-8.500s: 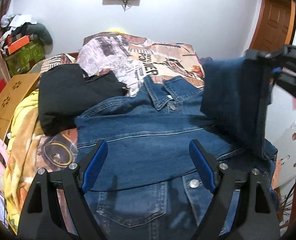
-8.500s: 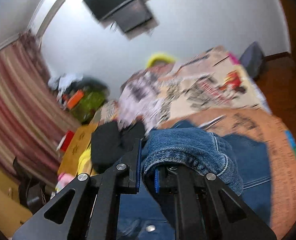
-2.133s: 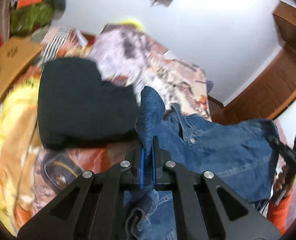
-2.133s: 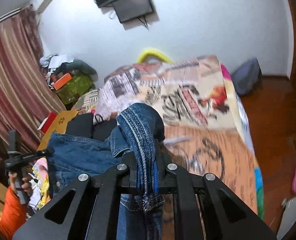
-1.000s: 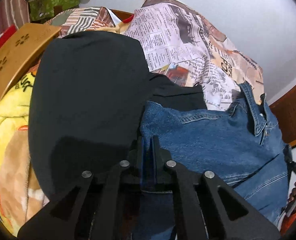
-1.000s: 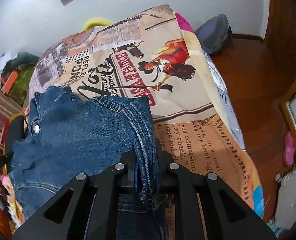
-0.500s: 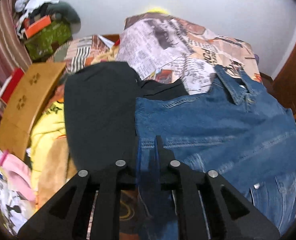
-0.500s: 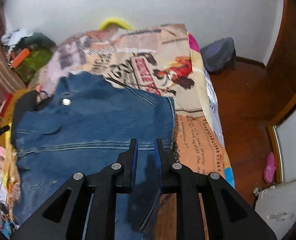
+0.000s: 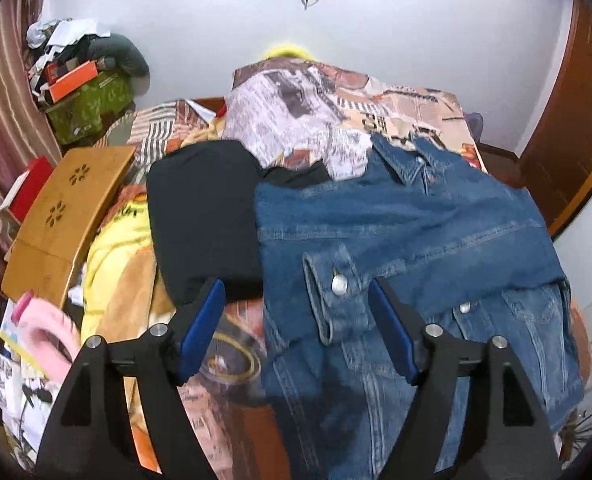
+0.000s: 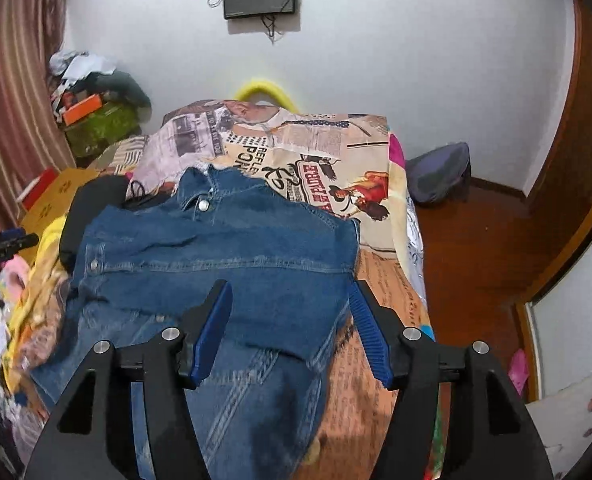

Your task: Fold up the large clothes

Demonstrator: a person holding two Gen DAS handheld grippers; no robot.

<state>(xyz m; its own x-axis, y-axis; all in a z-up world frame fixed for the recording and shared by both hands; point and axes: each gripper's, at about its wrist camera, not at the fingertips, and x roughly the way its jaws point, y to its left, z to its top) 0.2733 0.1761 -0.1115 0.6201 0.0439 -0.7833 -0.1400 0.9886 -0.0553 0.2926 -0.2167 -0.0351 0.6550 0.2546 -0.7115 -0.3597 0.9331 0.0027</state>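
A blue denim jacket [image 9: 408,232] lies on the bed with its collar toward the far wall and its upper part folded down over the lower part. A sleeve cuff with a metal button [image 9: 338,284] lies across the front. It also shows in the right wrist view [image 10: 224,264]. My left gripper [image 9: 296,320] is open and empty, just above the jacket's left side. My right gripper [image 10: 290,320] is open and empty above the jacket's right edge.
A black folded garment [image 9: 204,216] lies left of the jacket. The bed has a newspaper-print cover [image 10: 316,176]. A wooden board [image 9: 64,216], yellow cloth [image 9: 112,252] and clutter sit at the left. Wooden floor [image 10: 476,248] and a dark bag [image 10: 440,178] lie right of the bed.
Both grippers have opened and let go of the denim. The jacket now lies folded on the bed. Both grippers have pulled back a little.
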